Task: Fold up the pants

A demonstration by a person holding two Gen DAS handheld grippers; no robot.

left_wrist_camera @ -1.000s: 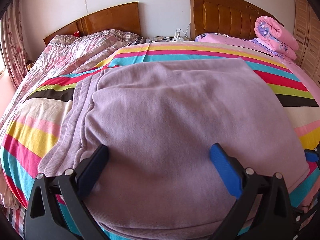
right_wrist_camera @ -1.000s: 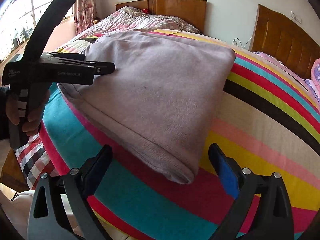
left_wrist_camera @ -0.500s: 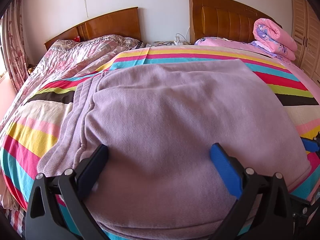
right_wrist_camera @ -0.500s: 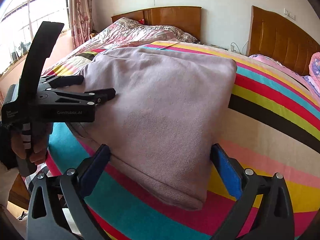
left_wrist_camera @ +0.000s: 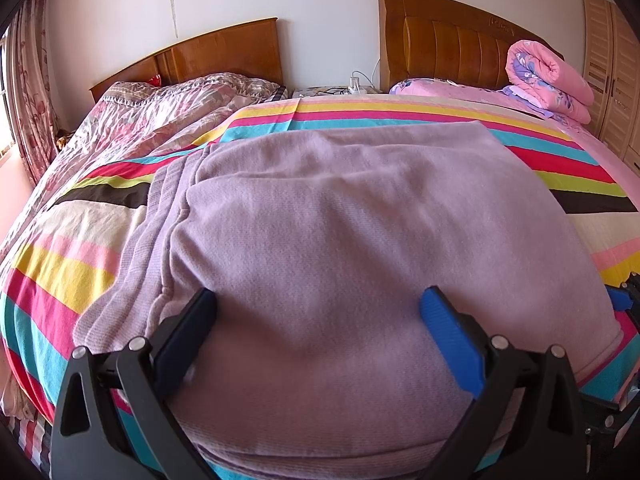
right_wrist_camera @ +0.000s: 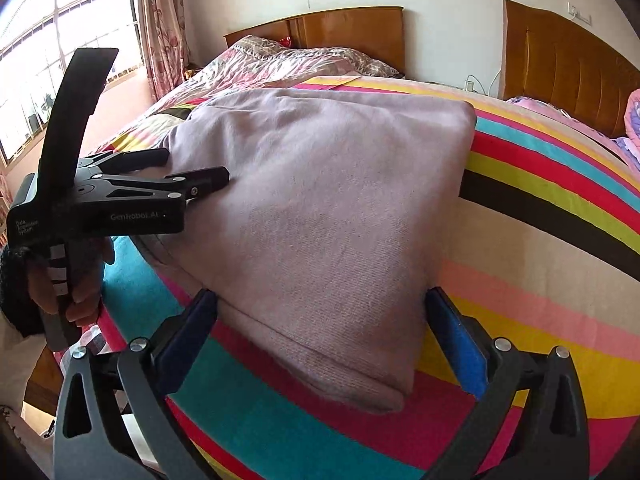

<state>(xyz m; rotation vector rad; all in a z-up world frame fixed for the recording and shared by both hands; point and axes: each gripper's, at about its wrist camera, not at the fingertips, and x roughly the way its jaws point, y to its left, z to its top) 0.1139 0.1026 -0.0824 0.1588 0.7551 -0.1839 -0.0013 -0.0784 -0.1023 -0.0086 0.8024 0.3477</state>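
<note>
Lilac knit pants [left_wrist_camera: 340,240] lie folded in a flat rectangle on the striped bedspread [left_wrist_camera: 72,256]; they also show in the right wrist view [right_wrist_camera: 320,200]. My left gripper [left_wrist_camera: 318,316] is open and empty, its fingers spread low over the near edge of the pants. It shows from the side in the right wrist view [right_wrist_camera: 192,172]. My right gripper [right_wrist_camera: 320,320] is open and empty, its fingers straddling the near right corner of the pants. Its blue tip shows in the left wrist view [left_wrist_camera: 618,300].
A second bed with a pink patterned quilt [left_wrist_camera: 152,120] lies to the left. Wooden headboards [left_wrist_camera: 460,40] stand at the back. A rolled pink quilt [left_wrist_camera: 548,76] sits at the far right by a wardrobe [left_wrist_camera: 612,60]. A window [right_wrist_camera: 48,64] is on the left.
Both grippers have risen and drawn back a little from the pants, staying open. The right gripper has shifted so the pants corner sits between its fingers. The pants have not moved.
</note>
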